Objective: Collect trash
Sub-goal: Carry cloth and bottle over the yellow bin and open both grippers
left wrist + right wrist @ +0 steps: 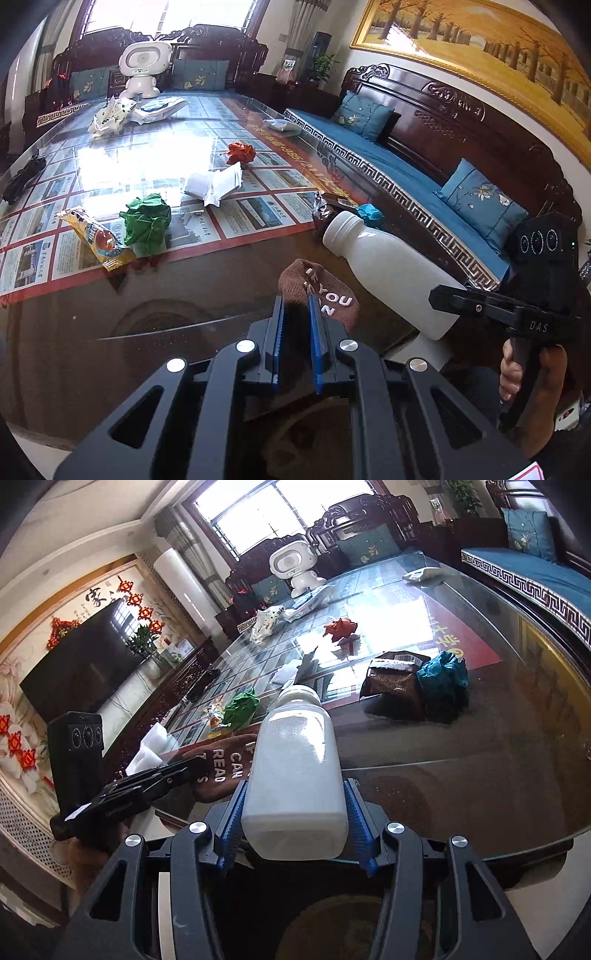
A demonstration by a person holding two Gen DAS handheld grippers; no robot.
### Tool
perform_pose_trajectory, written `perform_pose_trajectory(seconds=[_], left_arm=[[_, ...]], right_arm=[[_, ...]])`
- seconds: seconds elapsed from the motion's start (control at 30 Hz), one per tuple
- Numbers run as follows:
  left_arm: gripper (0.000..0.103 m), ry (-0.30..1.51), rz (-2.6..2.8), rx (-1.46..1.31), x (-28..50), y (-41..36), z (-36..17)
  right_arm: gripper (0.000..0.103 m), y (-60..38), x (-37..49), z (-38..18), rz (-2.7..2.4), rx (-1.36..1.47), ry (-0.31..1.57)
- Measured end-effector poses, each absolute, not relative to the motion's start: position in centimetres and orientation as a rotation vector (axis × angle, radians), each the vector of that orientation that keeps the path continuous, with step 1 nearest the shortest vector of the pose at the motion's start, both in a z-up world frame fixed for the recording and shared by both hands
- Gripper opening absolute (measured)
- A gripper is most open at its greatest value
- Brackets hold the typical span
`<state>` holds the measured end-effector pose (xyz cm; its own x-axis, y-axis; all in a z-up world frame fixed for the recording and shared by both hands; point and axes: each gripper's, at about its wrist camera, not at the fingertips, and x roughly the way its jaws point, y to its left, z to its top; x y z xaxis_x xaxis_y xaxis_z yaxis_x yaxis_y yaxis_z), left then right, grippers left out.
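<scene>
The left gripper (297,314) is clenched on a brown sock (321,291) with white lettering, its blue pads pinching the cloth so that the toe end bunches up above them. The right gripper (295,808) grasps a white plastic bottle (295,760) across its lower body, cap pointing away; the pads press both flat sides, a grip low on the bottle that probably keeps it from swinging. Both things hang above the near edge of the glass table (110,295), clear of the surface, so these two pieces of trash look already picked and ready to be carried off. No bin shows in either view.

Just beyond the bottle, near the table's right edge, a dark brown foil bag (395,690) lies touching a crumpled teal paper ball (443,679). Toward the left edge sit a crumpled green paper ball (147,221) and, beside it, a yellow snack wrapper (98,238). Further in, about mid-table, lies a folded white paper (216,184), and past it a crumpled red paper ball (241,152). These loose bits are scattered well apart, which suggests several more trips.

At the far end stand a white toy robot (142,70), a crumpled patterned wrapper (110,116) and a white packet (159,109). A blue cushioned bench (406,166) runs along the right side.
</scene>
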<state>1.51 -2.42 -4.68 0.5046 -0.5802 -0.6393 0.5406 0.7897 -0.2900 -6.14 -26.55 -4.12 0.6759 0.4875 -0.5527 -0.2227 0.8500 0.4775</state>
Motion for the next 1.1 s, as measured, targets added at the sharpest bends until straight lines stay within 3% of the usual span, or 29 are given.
perform_pose_trajectory(seconds=[0.5,0.93,1.1], left_arm=[[0.013,0.832,-0.786,-0.007,-9.7,-2.9,-7.0],[0.013,1.068,-0.794,0.092,-16.1,-4.0,-17.8],[0.013,1.107,-0.787,0.108,-16.3,-4.1,-19.5]], right_arm=[[0.05,-26.3,-18.8,-4.4,0.385,0.268,0.76],[0.05,-24.1,-23.1,-14.6,0.297,0.205,0.996],[0.051,-24.5,-22.9,-16.2,0.254,0.21,1.027]])
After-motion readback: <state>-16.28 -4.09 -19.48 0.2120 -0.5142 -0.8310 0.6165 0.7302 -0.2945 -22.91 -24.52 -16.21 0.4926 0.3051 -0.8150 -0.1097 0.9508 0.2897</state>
